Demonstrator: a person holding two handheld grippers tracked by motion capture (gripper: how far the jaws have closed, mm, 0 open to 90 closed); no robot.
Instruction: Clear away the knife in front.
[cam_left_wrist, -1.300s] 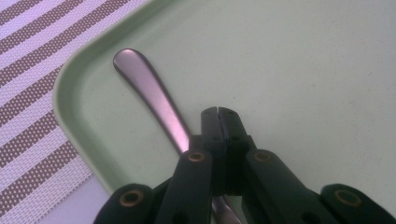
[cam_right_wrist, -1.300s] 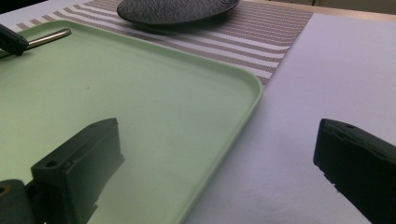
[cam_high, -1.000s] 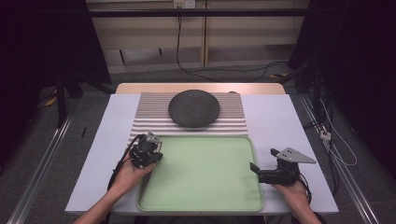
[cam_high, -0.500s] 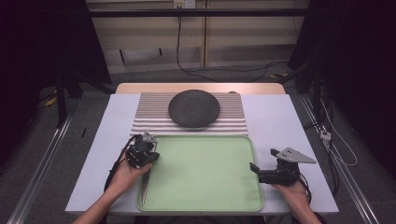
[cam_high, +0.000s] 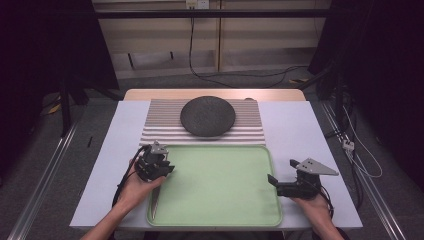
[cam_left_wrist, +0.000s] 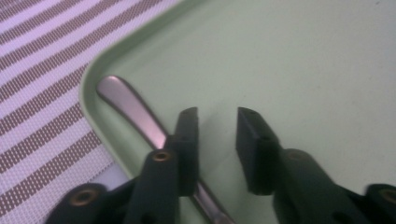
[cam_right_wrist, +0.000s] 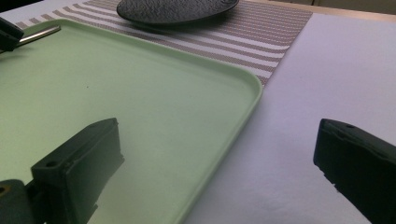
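Pale green rectangular plastic tray (cam_high: 220, 200) serves as reference. Right gripper (cam_high: 272, 181) at the tray's right rim, jaws spread wide, nothing between them. Left gripper (cam_left_wrist: 217, 140) above its near-left corner; jaws have just been opening, gap empty. Slim metal utensil (cam_left_wrist: 135, 109) lies inside that corner, beside them. Dark round plate (cam_high: 207, 116) beyond the tray.

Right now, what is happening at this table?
A person works with a hand-held gripper in each hand. The left hand-held gripper has just been opening over a metal utensil lying along the green tray's left edge; nothing is between its jaws. The right hand-held gripper waits open at the tray's right rim.
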